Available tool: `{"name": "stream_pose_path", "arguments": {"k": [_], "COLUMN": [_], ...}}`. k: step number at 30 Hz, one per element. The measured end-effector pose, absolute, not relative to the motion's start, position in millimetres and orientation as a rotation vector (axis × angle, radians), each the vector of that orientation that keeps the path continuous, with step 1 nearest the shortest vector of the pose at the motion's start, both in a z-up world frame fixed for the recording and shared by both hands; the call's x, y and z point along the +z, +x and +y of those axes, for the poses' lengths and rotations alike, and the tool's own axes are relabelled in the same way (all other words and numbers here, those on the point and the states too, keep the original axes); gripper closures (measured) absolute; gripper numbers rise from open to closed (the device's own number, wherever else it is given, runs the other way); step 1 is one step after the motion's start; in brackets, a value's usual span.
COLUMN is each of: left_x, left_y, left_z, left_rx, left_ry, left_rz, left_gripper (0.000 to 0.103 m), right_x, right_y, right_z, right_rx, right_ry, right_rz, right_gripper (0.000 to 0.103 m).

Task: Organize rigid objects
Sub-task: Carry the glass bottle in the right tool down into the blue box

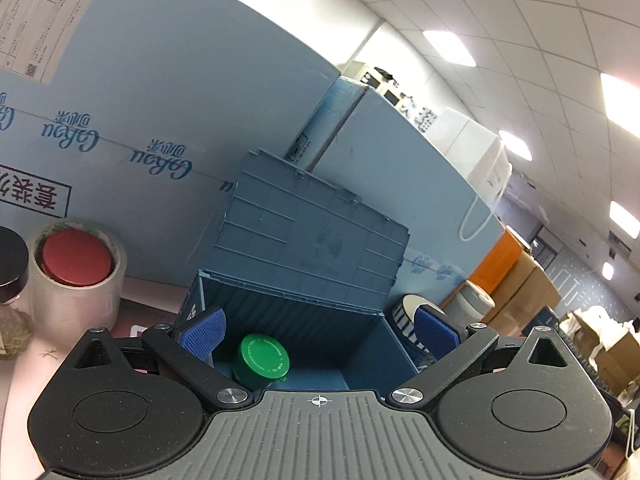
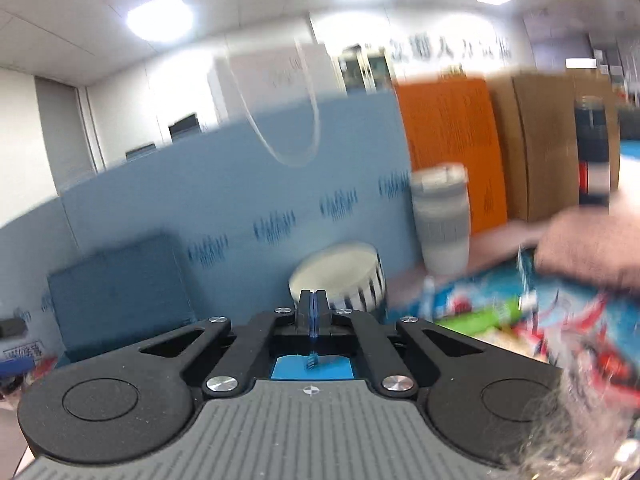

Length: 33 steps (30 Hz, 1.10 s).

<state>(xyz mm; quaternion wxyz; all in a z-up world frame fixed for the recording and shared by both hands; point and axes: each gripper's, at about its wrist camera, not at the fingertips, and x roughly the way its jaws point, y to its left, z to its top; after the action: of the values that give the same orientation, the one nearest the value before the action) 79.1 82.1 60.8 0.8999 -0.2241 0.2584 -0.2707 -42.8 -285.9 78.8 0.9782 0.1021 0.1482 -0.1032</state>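
My left gripper (image 1: 318, 336) is open and empty above a blue plastic storage box (image 1: 360, 356) whose ribbed lid (image 1: 312, 236) stands open against the blue cartons. A green-capped container (image 1: 262, 362) lies inside the box, just below and between the fingers. My right gripper (image 2: 313, 306) is shut with nothing between its blue pads, raised in a blurred view. A white cylinder with black stripes (image 2: 340, 276) stands just beyond it; it also shows in the left wrist view (image 1: 408, 316). The blue box shows at the left (image 2: 116, 292).
A tape roll (image 1: 76, 280) with a red-lidded jar inside it (image 1: 76, 262) and a black-lidded jar (image 1: 10, 260) stand left of the box. Tall blue cartons (image 1: 160, 120) form a wall behind. A grey-white cup (image 2: 442, 220), colourful packaging (image 2: 520, 320) and cardboard boxes (image 2: 540, 140) lie right.
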Motion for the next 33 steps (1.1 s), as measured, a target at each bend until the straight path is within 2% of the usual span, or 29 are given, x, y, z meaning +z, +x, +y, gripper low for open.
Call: {"name": "stream_pose_path", "arguments": {"k": [2, 4, 5, 6, 7, 10, 14, 19, 22, 25, 27, 33], "left_x": [62, 62, 63, 63, 63, 65, 66, 67, 66, 65, 65, 62], "left_y": [78, 77, 76, 75, 74, 73, 72, 70, 70, 72, 72, 75], "left_z": [83, 83, 84, 85, 85, 84, 80, 77, 77, 77, 78, 78], "left_rx": [-0.574, -0.576, -0.576, -0.578, -0.581, -0.59, -0.599, -0.613, -0.618, -0.619, -0.623, -0.607], "left_ry": [-0.47, -0.47, -0.472, -0.473, -0.475, -0.474, -0.46, -0.448, -0.45, -0.452, -0.457, -0.455], "left_rz": [0.53, 0.525, 0.524, 0.52, 0.518, 0.514, 0.515, 0.516, 0.518, 0.523, 0.526, 0.542], "left_gripper": [0.001, 0.001, 0.001, 0.001, 0.001, 0.001, 0.001, 0.001, 0.001, 0.001, 0.001, 0.001], "right_x": [81, 73, 65, 56, 46, 20, 8, -12, -25, -23, -22, -15], "right_y": [-44, -45, -47, -51, -59, -83, -100, -95, -94, -95, -96, -97], "right_z": [-279, -278, -278, -277, -274, -261, -234, -213, -211, -211, -211, -216], "right_rx": [-0.214, -0.207, -0.215, -0.22, -0.219, -0.177, -0.046, 0.014, -0.012, -0.008, -0.002, 0.036], "right_ry": [0.146, 0.146, 0.168, 0.183, 0.193, 0.179, 0.089, 0.006, 0.0, 0.001, -0.002, 0.073], "right_rz": [0.301, 0.362, 0.406, 0.444, 0.465, 0.514, 0.612, 0.777, 0.839, 0.849, 0.845, 0.813], "right_gripper": [0.102, 0.096, 0.077, 0.052, 0.044, 0.043, 0.031, 0.031, 0.036, 0.052, 0.068, 0.068]}}
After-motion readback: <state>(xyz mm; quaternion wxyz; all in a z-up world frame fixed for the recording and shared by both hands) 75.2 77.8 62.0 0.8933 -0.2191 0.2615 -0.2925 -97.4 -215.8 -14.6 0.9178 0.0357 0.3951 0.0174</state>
